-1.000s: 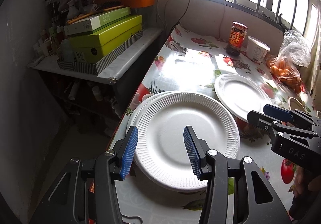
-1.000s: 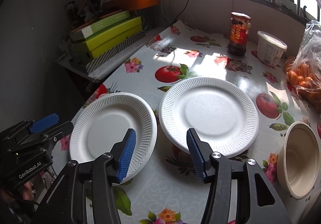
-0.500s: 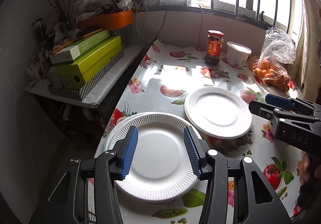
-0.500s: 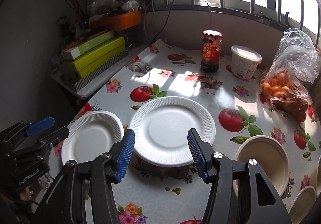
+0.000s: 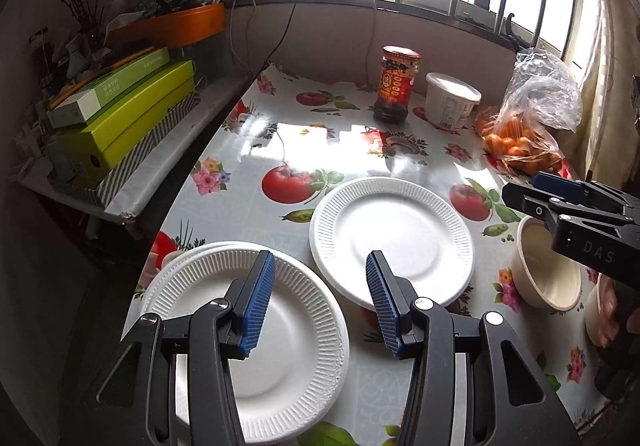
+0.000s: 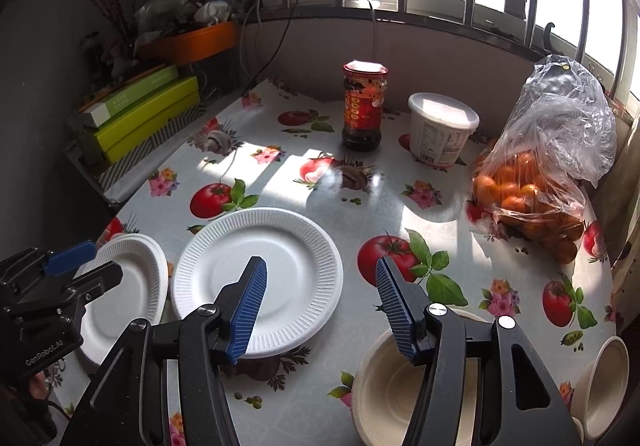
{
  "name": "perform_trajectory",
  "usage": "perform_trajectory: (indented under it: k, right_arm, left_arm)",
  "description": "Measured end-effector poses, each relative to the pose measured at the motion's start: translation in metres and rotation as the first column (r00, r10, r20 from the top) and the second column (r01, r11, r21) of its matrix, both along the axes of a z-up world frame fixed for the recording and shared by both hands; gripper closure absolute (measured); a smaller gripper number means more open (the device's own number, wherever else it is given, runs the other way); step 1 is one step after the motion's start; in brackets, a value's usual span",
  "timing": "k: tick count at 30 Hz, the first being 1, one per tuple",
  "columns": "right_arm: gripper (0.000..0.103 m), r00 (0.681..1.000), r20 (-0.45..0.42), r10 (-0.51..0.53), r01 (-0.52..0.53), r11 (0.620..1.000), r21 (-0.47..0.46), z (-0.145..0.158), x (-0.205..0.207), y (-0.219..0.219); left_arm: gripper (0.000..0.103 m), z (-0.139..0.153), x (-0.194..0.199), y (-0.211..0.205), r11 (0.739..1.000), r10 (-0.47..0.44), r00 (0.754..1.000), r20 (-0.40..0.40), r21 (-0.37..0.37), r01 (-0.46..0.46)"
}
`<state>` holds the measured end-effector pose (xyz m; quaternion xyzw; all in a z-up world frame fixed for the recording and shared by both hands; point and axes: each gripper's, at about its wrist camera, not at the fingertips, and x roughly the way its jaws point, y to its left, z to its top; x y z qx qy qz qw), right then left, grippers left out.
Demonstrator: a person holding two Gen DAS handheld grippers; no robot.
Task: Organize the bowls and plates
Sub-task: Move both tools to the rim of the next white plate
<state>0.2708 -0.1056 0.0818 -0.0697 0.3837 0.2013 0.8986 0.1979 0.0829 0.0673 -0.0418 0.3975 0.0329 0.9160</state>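
I have pulled both tongs back from the table (image 5: pixel 424 166). My left tongs (image 5: pixel 318 302) are spread wide over the plate stack (image 5: pixel 296 342) at the left edge. My right tongs (image 6: pixel 318 306) are spread too, holding nothing. The single plate (image 6: pixel 292 270) sits just beside the stack, and now a bowl (image 6: pixel 384 394) shows near the front edge.
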Motion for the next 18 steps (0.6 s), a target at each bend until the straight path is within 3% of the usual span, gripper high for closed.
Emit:
perform_trajectory:
  k: [4,18]
  right_arm:
    - [0.046,0.998,-0.057,-0.014,0.013,0.999,-0.03,-0.02,0.021,0.0]
    - [0.046,0.97,-0.238,-0.048,0.054,0.998,0.018,-0.065,0.075,0.004]
  left_arm:
    - [0.054,-0.016,0.019,0.002,1.0,0.015,0.999,-0.046,-0.001,-0.015]
    - [0.054,-0.043,0.069,0.019,0.998,0.049,0.989,-0.141,-0.04,-0.055]
